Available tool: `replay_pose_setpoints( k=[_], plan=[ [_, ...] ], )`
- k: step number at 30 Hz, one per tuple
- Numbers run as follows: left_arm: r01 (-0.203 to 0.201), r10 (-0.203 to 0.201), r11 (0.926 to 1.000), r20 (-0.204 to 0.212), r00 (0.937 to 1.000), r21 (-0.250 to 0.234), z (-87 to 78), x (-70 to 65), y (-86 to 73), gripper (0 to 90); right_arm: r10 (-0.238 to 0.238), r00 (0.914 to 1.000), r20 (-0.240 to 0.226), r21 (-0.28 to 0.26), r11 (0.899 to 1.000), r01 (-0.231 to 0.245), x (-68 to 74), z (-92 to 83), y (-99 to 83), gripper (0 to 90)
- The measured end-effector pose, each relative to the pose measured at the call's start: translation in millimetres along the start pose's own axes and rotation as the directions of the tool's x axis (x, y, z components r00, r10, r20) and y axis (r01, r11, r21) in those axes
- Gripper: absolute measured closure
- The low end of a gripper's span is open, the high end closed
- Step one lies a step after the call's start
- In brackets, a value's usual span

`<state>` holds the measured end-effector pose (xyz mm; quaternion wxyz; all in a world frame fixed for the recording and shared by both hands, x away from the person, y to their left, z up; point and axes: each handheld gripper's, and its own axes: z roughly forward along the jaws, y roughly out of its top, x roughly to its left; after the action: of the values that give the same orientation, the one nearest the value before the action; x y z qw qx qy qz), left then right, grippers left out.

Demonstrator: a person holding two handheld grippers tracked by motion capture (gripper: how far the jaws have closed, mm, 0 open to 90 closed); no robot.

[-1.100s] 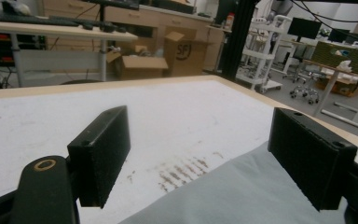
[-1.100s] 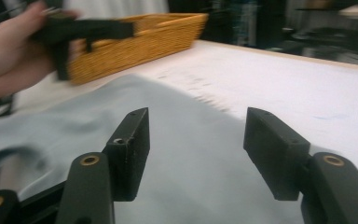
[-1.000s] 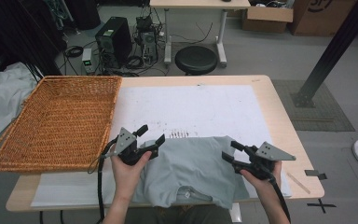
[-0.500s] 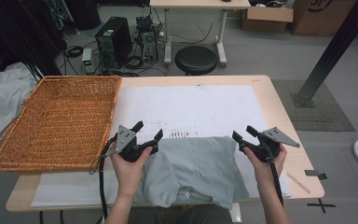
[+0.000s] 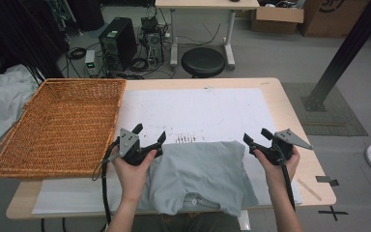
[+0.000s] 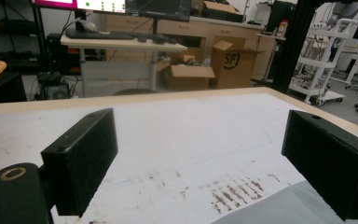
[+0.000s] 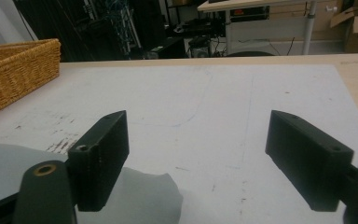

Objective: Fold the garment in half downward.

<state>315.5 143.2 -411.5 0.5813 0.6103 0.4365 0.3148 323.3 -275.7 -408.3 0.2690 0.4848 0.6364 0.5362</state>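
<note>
Change noted: both tools have just been opening, and nothing lies between the jaws of either. In the earlier high views the right tool sat at the right edge of the grey shirt [image 5: 200, 176]; it now stands a little further out to the right, clear of the cloth. The left tool has kept its place. My reading is that the fold just made has been released and the garment lies flat, ready for the next fold or for transfer to the basket.

Left tool [image 5: 150, 138]: jaws spread wide, empty. In the left gripper view the jaws [image 6: 223, 158] frame bare white sheet, with a corner of the grey shirt just below and inside the right-hand jaw. From above, the tool hovers at the shirt's upper left corner; whether it touches the cloth cannot be told. The wicker basket [image 5: 58, 126] lies just to the left of this tool.

Grey shirt: folded, lying between the two tools on the white sheet [image 5: 193, 108] that covers the table [image 5: 290, 104], toward the person's edge.

Right tool [image 5: 256, 139]: jaws spread wide, empty. In the right gripper view [image 7: 198, 154] a corner of the shirt [image 7: 140, 196] lies beneath the left-hand jaw, apparently not gripped. The tool stands just beside the shirt's upper right corner.
</note>
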Motion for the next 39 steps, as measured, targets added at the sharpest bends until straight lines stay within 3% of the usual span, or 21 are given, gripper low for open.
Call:
replay_pose_setpoints(
  k=[15, 24, 39],
  plan=[
    [-0.012, 0.011, 0.9999, -0.009, 0.9999, -0.012, -7.2, -2.7, 5.1, 8.4, 0.015, 0.9999, 0.003, -0.006, 1.0, -0.015, 2.0, -10.1, 5.6, 16.5],
    [-0.032, 0.032, 0.9995, -0.016, 0.9994, -0.007, -5.1, -3.2, 5.6, 5.8, 0.028, 0.9995, 0.012, -0.001, 1.0, -0.028, -1.1, -5.1, 4.4, 16.1],
    [-0.03, 0.03, 0.9995, -0.002, 0.9996, -0.01, 0.3, 1.0, 4.0, 5.5, 0.023, 0.9997, 0.005, -0.008, 1.0, -0.023, -6.4, -1.9, 4.0, 16.1]
  ],
)
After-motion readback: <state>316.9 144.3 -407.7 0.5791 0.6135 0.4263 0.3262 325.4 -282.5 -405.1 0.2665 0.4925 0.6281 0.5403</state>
